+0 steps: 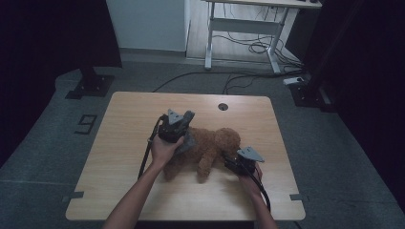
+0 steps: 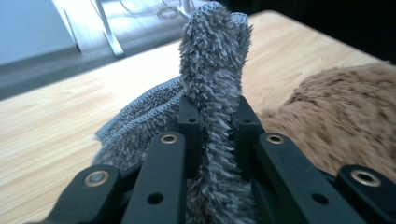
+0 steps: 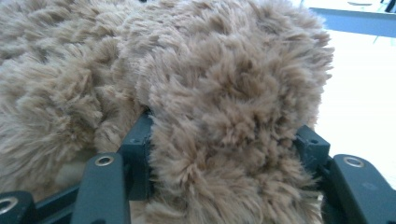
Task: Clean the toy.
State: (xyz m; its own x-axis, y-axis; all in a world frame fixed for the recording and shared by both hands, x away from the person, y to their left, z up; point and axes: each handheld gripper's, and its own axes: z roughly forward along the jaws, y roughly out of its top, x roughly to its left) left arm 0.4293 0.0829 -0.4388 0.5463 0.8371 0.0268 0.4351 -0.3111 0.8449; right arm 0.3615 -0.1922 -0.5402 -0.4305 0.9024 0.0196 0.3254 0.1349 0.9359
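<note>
High view: wooden table (image 1: 119, 157) w/ brown plush dog (image 1: 210, 148) lying near centre. Left gripper (image 1: 184, 125) at dog's back end, lifting grey fuzzy cloth (image 1: 187, 142) off it. Right gripper (image 1: 234, 164) at dog's head side, near front edge.

Left gripper view: jaws pinched tight on grey fuzzy cloth (image 2: 212, 88), which stands up between them; dog (image 2: 341, 121) just beside, at right.

Right gripper view: jaws part-spread, clamped round a thick lobe of dog's fur (image 3: 229, 112); which body part, can't tell.
</note>
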